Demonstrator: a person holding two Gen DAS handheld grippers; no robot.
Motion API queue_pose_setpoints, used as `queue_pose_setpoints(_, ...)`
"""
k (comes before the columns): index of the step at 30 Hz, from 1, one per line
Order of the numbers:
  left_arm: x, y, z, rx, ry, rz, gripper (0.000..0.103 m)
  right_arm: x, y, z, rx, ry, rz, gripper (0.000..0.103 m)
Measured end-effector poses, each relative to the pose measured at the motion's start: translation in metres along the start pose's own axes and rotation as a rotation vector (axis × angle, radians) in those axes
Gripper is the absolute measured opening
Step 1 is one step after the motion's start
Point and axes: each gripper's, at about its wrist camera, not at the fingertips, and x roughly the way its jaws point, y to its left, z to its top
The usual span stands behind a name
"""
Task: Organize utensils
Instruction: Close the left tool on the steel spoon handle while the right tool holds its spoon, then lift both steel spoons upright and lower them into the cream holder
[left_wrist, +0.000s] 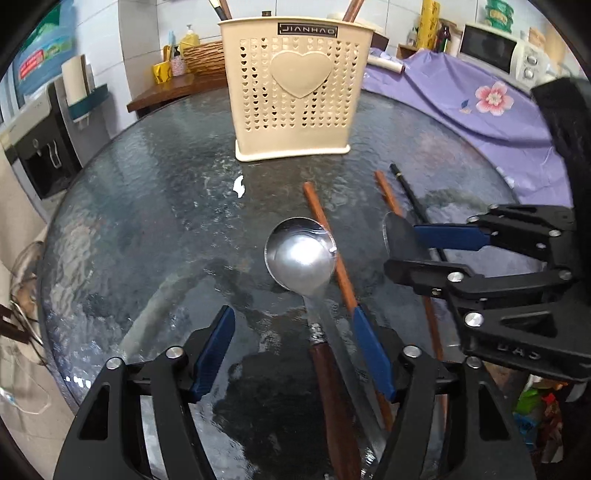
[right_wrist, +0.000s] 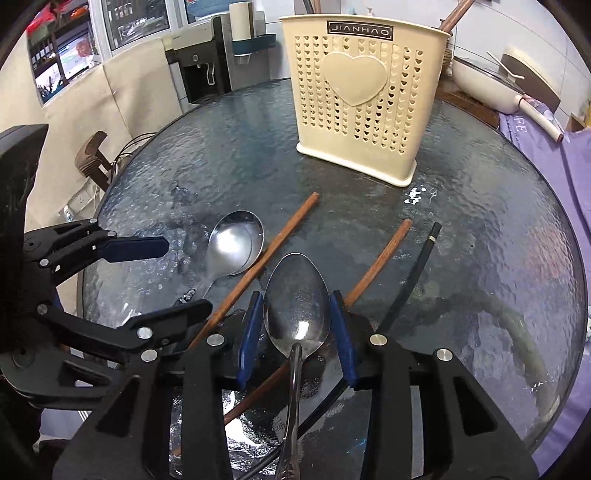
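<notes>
Much of what you are working with is cut off. In your left wrist view the wood-handled spoon runs out of the bottom edge, its handle passing between the fingers, and a brown chopstick disappears under the right blue pad. A second brown chopstick and a black chopstick vanish behind your right gripper, which enters from the right edge. What stands inside the cream utensil holder is hidden by its wall; only a few brown and dark handle tops poke above the rim.

Your left gripper is partly open. The spoon handle lies in the gap, nearer the right pad, but neither pad clearly presses on it, and the bowl rests on the glass counter.

Your right gripper is closed on the all-metal spoon: both blue pads sit against the sides of the bowl, near its neck. The bowl faces the camera and points toward the holder, while the handle drops out of the bottom of the frame. Whether this spoon is lifted clear of the counter is hard to judge.

From that side the other spoon lies left of the near chopstick, the second brown one and the black one to the right, all in front of the holder.
</notes>
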Motion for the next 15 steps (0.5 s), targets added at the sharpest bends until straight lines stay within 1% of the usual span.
queue_pose_setpoints(1, 0.003, 0.0, 0.001, 0.0, 0.008, 0.007, 0.057, 0.0, 0.0, 0.0, 0.004, -0.002, 0.004, 0.038)
queue_pose_setpoints(2, 0.005, 0.001, 0.002, -0.004, 0.014, 0.002, 0.056, -0.001, 0.0, 0.0, 0.006, -0.006, 0.005, 0.038)
queue_pose_setpoints(3, 0.007, 0.002, 0.003, -0.012, 0.018, -0.007, 0.056, -0.002, 0.0, -0.001, 0.006, -0.009, 0.003, 0.038)
queue_pose_setpoints(5, 0.007, 0.005, 0.005, -0.014, 0.014, -0.002, 0.056, -0.005, -0.001, -0.002, 0.008, -0.012, 0.002, 0.037)
queue_pose_setpoints(10, 0.011, 0.0, 0.007, 0.022, 0.023, 0.018, 0.056, -0.006, -0.006, -0.003, 0.024, -0.017, 0.001, 0.038)
queue_pose_setpoints(15, 0.016, -0.004, 0.015, 0.021, 0.028, 0.013, 0.056, -0.006, -0.006, -0.004, 0.028, -0.02, 0.01, 0.038)
